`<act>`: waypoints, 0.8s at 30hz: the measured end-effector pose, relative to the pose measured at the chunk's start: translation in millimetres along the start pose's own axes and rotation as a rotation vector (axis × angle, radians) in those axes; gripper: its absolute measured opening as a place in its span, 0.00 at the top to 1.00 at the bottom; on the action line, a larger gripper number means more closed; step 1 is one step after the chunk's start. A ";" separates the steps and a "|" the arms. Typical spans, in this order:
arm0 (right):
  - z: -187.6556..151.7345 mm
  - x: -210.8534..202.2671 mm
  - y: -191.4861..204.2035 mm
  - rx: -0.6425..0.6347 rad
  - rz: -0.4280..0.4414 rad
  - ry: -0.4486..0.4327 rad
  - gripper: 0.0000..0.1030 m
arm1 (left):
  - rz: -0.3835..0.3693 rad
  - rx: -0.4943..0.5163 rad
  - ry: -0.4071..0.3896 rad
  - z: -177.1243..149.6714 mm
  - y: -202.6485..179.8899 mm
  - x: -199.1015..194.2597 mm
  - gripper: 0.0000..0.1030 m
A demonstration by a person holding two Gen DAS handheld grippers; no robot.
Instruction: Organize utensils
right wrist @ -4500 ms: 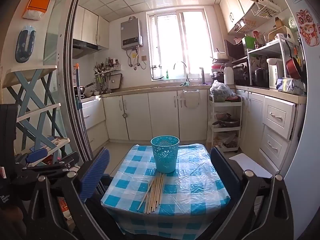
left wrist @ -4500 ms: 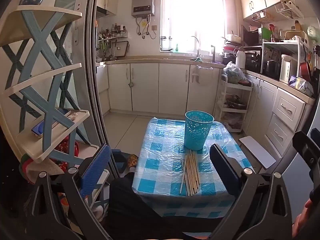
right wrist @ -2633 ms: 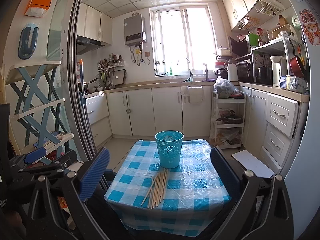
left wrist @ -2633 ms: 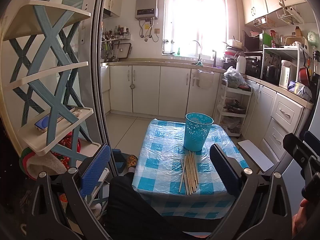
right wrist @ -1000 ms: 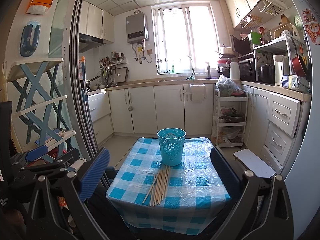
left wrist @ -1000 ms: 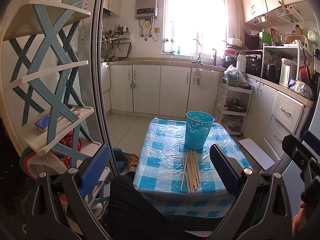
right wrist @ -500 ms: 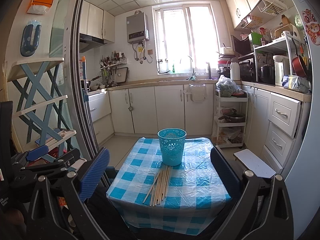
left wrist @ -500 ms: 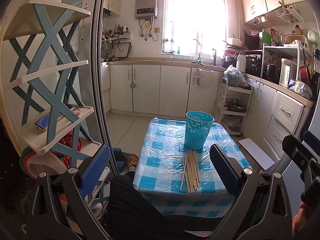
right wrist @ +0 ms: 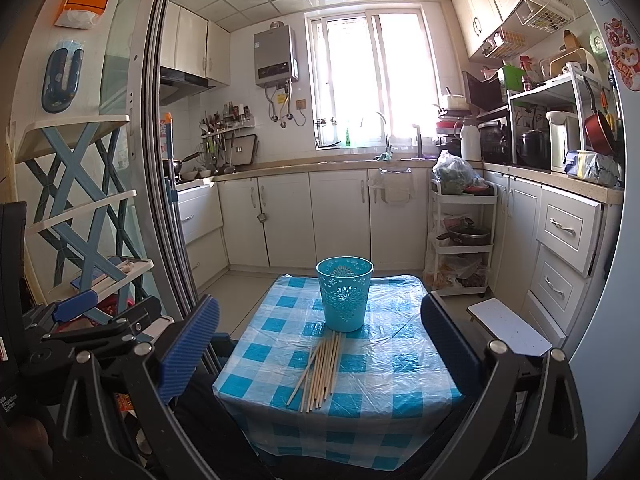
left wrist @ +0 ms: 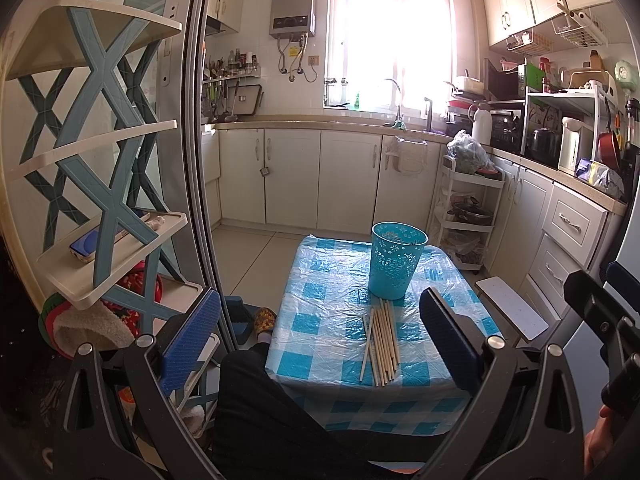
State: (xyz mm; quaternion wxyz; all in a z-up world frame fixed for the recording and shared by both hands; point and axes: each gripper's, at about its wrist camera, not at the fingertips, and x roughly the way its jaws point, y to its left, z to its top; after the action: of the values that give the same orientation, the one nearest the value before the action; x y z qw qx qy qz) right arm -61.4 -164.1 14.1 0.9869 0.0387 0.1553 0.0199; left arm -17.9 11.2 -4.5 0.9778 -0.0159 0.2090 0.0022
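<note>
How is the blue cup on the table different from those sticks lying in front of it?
The cup stands upright, while the sticks lie flat. The cup is turquoise with cut-out patterns in its wall; the sticks are plain pale wood. The cup is one wide, open-topped thing; the sticks are several thin ones bunched side by side. Both rest on the checked tablecloth.

One basket, about eight chopsticks.

each wrist camera looks forward between its own spread fingers, held well back from the checked table. both views share the table and kitchen beyond; the left view seems angled slightly more downward, though fisheye distortion blurs that.
</note>
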 end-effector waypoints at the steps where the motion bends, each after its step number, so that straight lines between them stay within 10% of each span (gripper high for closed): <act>1: 0.4 0.2 -0.3 0.000 0.000 0.001 0.06 | 0.000 0.000 0.000 0.0 0.0 0.1 0.07; 10: -3.9 21.3 -7.0 0.017 -0.016 0.052 0.06 | -0.013 0.020 0.051 -3.4 -10.9 28.0 0.07; 24: -40.3 174.9 -45.2 0.070 -0.058 0.338 0.06 | -0.023 0.067 0.259 -3.7 -38.3 163.9 0.07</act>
State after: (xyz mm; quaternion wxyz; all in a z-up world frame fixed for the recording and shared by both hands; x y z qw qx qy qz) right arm 93.8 -197.4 -81.3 0.9449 0.0645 0.3207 -0.0078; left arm 130.6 -27.6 -73.7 0.9426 0.0142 0.3332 -0.0181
